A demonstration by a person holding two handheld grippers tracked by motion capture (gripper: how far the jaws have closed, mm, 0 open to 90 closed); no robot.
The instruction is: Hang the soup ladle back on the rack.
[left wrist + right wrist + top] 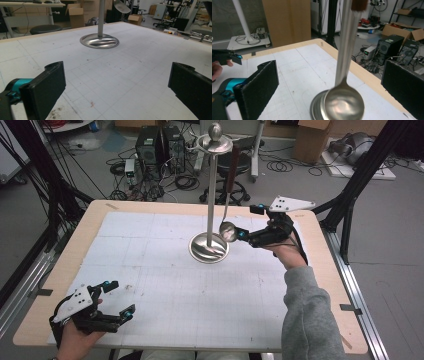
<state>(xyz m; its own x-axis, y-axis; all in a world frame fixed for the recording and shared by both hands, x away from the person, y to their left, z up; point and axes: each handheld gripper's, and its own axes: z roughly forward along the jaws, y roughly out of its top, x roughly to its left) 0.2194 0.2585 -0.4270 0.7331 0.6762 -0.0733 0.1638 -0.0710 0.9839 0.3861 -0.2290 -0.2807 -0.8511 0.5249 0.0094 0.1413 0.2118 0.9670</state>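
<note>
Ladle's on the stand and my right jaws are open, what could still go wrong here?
The ladle hangs free from the stand's top ring, its bowl between the right gripper's open jaws: pulling back sideways could knock it swinging or off. The stand is tall on a small base, so a bump might tip it.

The ladle (229, 231) is shiny steel with a dark brown handle (looks wooden), hanging upright from the ring at the top of the stand (210, 195). Its round bowl dangles low, just above the stand's dished base, right beside the pole.
</note>
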